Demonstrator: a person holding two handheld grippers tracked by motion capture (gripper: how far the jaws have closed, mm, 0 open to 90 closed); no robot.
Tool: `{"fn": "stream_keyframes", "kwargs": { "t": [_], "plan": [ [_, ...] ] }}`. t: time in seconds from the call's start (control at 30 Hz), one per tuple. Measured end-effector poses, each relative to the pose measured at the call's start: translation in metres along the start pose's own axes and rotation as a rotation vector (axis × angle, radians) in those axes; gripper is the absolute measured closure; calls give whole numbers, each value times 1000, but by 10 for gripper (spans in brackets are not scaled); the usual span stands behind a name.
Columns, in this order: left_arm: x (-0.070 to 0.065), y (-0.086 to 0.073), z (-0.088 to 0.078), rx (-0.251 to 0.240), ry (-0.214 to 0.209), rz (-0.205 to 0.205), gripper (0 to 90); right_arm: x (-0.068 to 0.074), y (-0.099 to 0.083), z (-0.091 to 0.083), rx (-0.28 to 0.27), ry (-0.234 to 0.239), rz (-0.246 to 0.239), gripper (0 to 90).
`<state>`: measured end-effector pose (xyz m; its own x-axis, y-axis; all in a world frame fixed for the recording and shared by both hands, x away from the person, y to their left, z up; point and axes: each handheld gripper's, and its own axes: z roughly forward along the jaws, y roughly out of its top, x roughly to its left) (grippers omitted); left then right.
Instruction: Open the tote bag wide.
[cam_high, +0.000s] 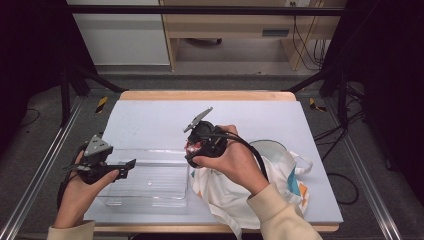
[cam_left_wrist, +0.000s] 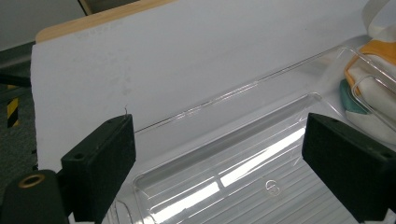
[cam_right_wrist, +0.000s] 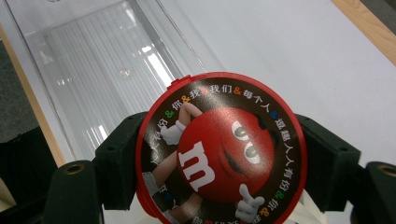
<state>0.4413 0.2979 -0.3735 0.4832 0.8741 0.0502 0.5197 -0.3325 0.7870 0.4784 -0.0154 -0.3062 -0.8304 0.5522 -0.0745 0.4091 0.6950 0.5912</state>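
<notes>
Right gripper (cam_right_wrist: 219, 158): clamped on a round red tin (cam_right_wrist: 220, 149), one jaw on each side of its rim; in the high view (cam_high: 192, 150) it sits over the middle of the table, just above the tray's right end.
Tin: held off the table with its printed lid facing the right gripper view; the lid shows a red cartoon candy figure with a white "m" and a ring of coloured characters.
Left gripper (cam_left_wrist: 219, 163): jaws wide apart, nothing between them; in the high view (cam_high: 127, 166) it is at the tray's left end, near the table's left edge.
Tray (cam_high: 150, 181): clear plastic, lying flat near the front edge, left of centre.
Bag (cam_high: 250, 190): white cloth with orange and teal patches, crumpled at the front right, touching the tray's right end, under the right hand (cam_high: 230, 160).
Table (cam_high: 150, 120): white sheet over a wooden top.
</notes>
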Motion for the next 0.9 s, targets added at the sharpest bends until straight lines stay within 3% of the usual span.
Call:
{"fn": "stream_keyframes", "kwargs": {
  "t": [0.5,0.9],
  "plan": [
    [8,-3,-2,3,5,-9,97,10,8,16,-3,27,-4,258],
    [7,-2,-2,3,2,-2,97,19,12,25,0,43,-16,258]
  ]
}}
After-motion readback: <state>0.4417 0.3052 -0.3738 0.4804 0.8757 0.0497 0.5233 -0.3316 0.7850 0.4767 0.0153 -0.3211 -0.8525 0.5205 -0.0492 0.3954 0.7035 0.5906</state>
